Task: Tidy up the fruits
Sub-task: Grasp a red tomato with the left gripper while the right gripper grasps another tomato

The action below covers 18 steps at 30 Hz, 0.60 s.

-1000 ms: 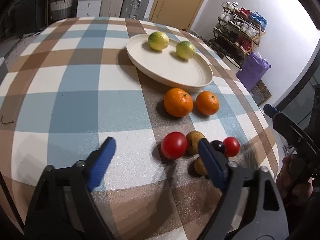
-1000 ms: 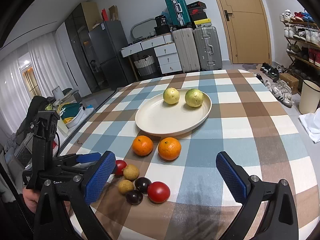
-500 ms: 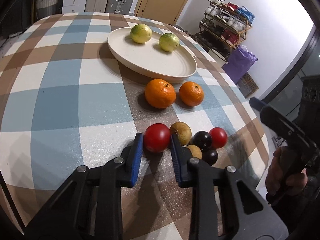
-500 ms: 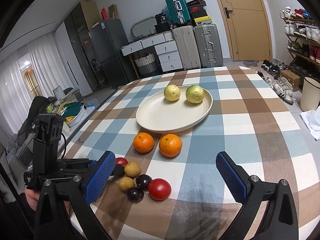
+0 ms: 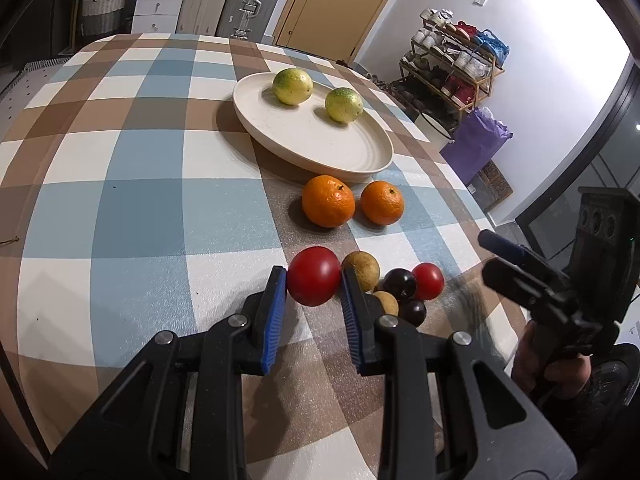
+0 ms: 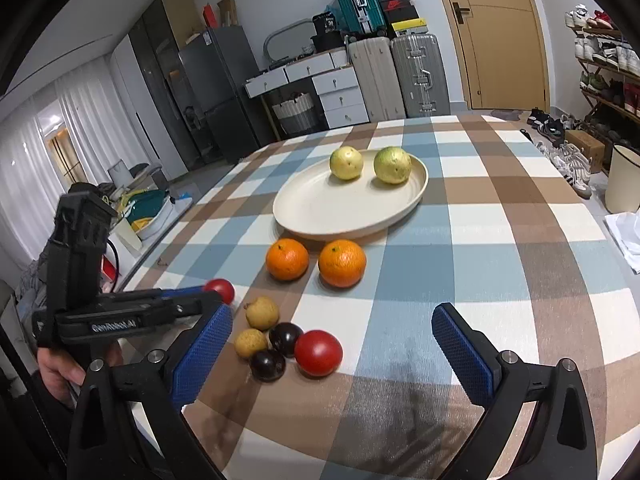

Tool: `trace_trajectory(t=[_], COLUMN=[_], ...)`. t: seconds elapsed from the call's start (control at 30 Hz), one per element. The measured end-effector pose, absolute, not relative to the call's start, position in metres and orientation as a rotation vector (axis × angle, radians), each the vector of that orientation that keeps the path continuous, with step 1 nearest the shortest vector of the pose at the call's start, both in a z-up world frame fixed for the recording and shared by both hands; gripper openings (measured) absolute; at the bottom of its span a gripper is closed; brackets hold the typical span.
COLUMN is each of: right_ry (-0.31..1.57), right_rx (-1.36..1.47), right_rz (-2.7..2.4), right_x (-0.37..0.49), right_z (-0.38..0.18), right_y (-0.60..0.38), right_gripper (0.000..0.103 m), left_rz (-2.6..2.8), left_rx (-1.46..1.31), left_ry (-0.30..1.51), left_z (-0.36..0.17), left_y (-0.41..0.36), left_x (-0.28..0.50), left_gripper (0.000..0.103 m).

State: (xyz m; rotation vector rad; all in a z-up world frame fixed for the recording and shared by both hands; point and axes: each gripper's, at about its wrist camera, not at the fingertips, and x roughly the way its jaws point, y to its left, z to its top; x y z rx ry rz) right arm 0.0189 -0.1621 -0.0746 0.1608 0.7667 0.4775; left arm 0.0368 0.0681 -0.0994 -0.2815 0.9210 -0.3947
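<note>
On the checked desk [image 5: 132, 184], a cream plate [image 5: 360, 160] holds two green-yellow fruits [image 5: 292, 86], two oranges [image 5: 328, 206] lie beside it, the left tool [image 5: 314, 284] clamps a red tomato [image 5: 313, 276], and the right tool [image 6: 332, 330] stands apart, suitcases [image 6: 416, 74] behind.

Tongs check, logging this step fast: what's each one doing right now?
Left tongs: closed on the red tomato.
Right tongs: open, holding nothing.

light: dim, indoor | shadows: soft | focus: sharp | edges: fisheye-bent, black corners
</note>
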Motion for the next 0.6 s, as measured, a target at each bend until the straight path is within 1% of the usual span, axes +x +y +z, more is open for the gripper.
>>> trace_trajectory(t=[0.4, 0.47, 0.53, 0.6], right_ry=[0.820, 0.825, 0.833, 0.840], right_rx=[0.099, 0.088, 0.085, 0.084], right_rz=[0.483, 0.484, 0.492, 0.492], right_x=[0.016, 0.015, 0.015, 0.016], right_z=[-0.096, -0.099, -0.101, -0.103], right_y=[-0.154, -0.153, -0.152, -0.151], right_gripper=[0.101, 0.097, 0.090, 0.089], left_rz=[-0.386, -0.384, -0.383, -0.386], left_rx=[-0.297, -0.300, -0.302, -0.304], left_ry=[0.903, 0.902, 0.901, 0.900], left_z=[-0.093, -0.092, -0.092, -0.092], left_y=[0.077, 0.078, 0.079, 0.080], left_x=[0.025, 0.024, 0.023, 0.022], left_gripper=[0.024, 0.024, 0.024, 0.024])
